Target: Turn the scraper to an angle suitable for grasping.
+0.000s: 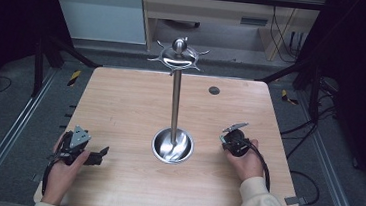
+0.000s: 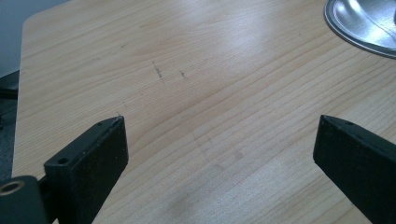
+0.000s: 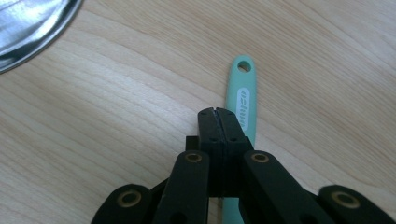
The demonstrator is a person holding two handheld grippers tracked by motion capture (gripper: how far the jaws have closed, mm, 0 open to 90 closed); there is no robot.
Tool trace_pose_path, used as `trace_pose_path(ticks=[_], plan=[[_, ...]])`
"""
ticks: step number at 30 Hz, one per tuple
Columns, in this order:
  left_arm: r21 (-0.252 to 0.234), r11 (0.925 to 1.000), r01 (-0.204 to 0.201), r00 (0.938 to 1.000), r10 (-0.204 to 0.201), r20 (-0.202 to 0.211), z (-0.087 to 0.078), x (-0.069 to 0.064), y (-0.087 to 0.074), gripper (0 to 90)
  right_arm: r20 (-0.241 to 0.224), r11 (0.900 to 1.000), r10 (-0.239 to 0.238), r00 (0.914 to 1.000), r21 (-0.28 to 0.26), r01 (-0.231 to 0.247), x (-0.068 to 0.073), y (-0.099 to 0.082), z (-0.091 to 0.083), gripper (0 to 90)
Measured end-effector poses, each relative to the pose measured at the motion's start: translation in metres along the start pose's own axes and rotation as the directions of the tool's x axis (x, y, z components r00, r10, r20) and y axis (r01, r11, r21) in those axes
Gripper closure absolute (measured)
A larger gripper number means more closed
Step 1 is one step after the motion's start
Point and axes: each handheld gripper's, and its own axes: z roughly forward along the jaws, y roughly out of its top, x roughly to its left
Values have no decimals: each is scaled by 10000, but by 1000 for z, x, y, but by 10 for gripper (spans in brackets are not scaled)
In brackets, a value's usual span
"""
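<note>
- Wooden worktop [image 1: 120, 107] with rounded corners, and a steel stand in the middle of it: round dish base [image 1: 172, 145], tall upright pole [image 1: 175, 105], and a hooked ring with a ball knob at the top [image 1: 178, 55].
- Small dark round plug [image 1: 214, 90] sits in the worktop near the far edge, right of the pole.
- Left tool [image 1: 97, 157] is near the front-left corner, held in the person's left hand [image 1: 64, 170], grey three-cornered plate on top. It points roughly toward the dish base but sits well apart from it.
- In the left gripper view its jaws are spread wide with just bare wood between them, and the rim of the dish base [image 2: 359, 28] peeks in at the top right.
- Right tool [image 1: 225, 142] is just right of the dish base, held in the right hand [image 1: 246, 161], cream sleeve [image 1: 262, 205] behind it.
- In the right gripper view its jaws are pressed together, nothing between them.
- A mint-green utensil handle [image 3: 243, 100] with a hanging hole and white lettering lies flat on the worktop, under and slightly to the side of the closed right tool [image 3: 217, 112]. Can't tell if they touch.
</note>
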Motion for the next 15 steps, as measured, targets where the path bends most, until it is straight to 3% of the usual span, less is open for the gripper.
trace_pose_path(ticks=[9, 15], plan=[[32, 10000, -50, 10000, 50, 16, 2, -1, 1, 29, 62, 9981, 602, 9982, -110, -601, -11, -5, -3, 900], [56, 10000, -56, 10000, 56, -23, 1, -2, -1, 29, 106, 9972, 668, 9977, -334, -664, -11, -2, -12, 900]])
